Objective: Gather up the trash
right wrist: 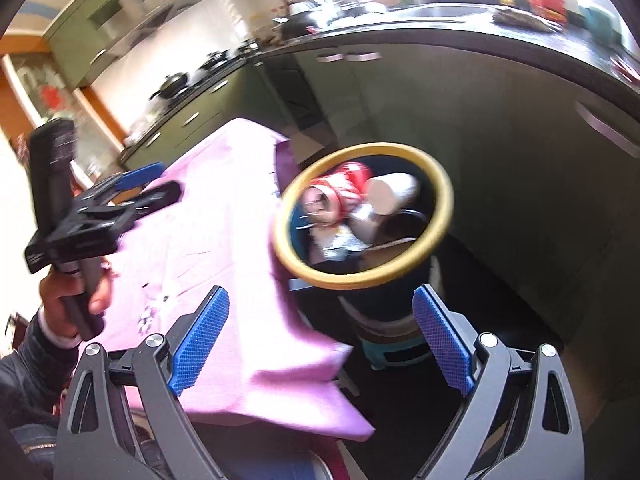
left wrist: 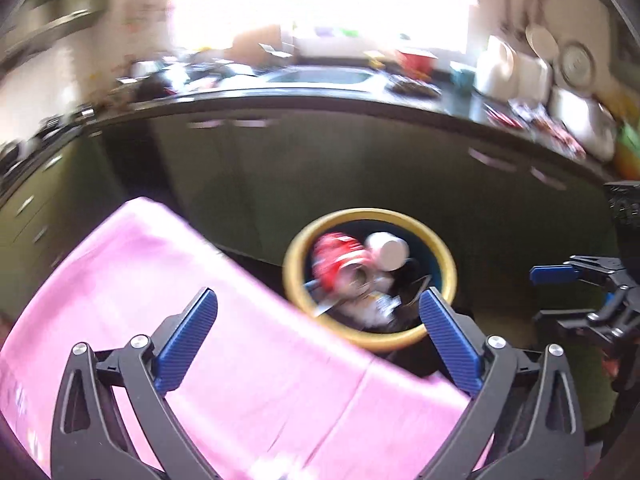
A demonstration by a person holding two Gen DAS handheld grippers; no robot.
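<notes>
1. Surroundings: pink cloth [left wrist: 208, 320] over a table edge, just beside the bin; dark green cabinets [left wrist: 320, 168] and a cluttered counter [left wrist: 320, 94] behind.
2. Trash bin [left wrist: 370, 278]: round, yellow-rimmed, upright, mouth upward, on the floor.
3. Contents: red wrapper [left wrist: 340, 260], white cup [left wrist: 388, 250] lying on its side, mixed scraps.
4. Left gripper [left wrist: 316, 340]: jaws wide apart, nothing between them.
5. Right gripper [right wrist: 320, 336]: likewise spread, empty, above the bin.
</notes>
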